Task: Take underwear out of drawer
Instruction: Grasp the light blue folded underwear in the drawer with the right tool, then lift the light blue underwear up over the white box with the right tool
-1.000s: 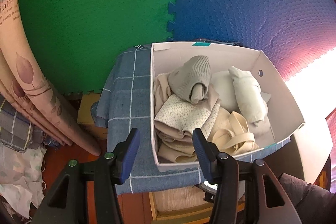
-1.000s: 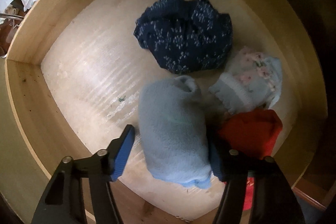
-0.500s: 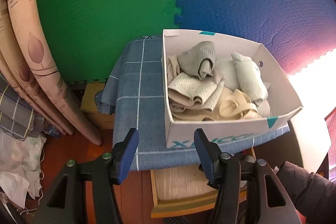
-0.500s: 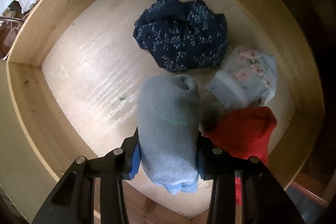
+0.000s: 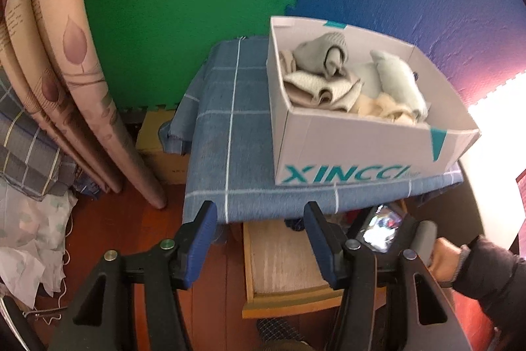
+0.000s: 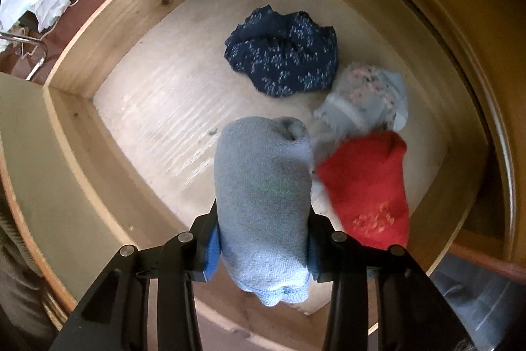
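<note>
Four rolled garments [image 6: 263, 203], one drawer [image 6: 98, 32]

White box [image 5: 328, 150] of folded cloths on blue checked cloth [image 5: 223, 127]

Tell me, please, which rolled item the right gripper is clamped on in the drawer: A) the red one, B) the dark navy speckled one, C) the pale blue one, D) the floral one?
C: the right gripper pinches the pale blue roll between its pads, the others lying free.

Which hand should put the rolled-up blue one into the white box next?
The right. The right gripper is already shut on the light blue roll, above the drawer. The left gripper is open and holds nothing; it just faces the white box of folded clothes.
</note>
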A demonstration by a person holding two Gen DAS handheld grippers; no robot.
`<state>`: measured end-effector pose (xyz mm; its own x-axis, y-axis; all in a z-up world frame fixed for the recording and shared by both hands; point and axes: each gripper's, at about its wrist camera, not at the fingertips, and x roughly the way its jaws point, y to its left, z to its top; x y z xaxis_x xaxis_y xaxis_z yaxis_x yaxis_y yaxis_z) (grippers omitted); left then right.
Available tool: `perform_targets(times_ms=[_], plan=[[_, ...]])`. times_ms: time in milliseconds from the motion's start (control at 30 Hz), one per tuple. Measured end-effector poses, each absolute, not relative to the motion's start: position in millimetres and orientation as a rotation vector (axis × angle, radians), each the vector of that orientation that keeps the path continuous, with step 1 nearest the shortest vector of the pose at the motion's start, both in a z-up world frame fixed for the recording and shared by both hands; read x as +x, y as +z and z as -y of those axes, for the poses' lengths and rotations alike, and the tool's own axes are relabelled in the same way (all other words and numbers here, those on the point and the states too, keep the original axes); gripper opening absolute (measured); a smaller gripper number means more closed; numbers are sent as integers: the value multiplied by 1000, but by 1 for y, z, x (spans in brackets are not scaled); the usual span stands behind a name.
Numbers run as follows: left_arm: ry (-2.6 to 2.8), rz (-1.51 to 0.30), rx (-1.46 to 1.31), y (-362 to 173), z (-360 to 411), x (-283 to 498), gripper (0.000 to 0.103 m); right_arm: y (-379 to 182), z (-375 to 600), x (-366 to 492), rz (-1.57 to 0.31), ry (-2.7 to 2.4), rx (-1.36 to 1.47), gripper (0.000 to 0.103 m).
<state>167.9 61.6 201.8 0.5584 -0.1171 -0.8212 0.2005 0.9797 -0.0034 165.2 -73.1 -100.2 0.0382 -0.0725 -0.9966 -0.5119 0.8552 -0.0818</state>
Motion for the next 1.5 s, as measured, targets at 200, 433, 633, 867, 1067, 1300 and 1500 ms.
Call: perform_targets(times_ms=[200, 433, 633, 867, 1067, 1300, 1500], plan=[[-160, -987, 87, 172, -64, 163, 56, -80, 75, 150, -1458, 333, -463, 38], [-142, -1021, 89, 130, -56, 161, 56, -45, 84, 135, -1371, 290, -386, 38], [-133, -1050, 104, 87, -45, 158, 56, -18, 97, 127, -1289, 235, -298, 38], [-135, -1067, 150, 51, -28, 158, 56, 21, 110, 110, -1225, 198, -198, 38], [-132, -1111, 158, 25, -21, 158, 56, 61, 117, 93, -1152, 189, -168, 38], [-106, -1133, 127, 17, -27, 161, 56, 112, 123, 83, -1051, 178, -147, 38], [-104, -1147, 160, 13, -22, 162, 56, 158, 134, 83, -974, 147, -140, 38]])
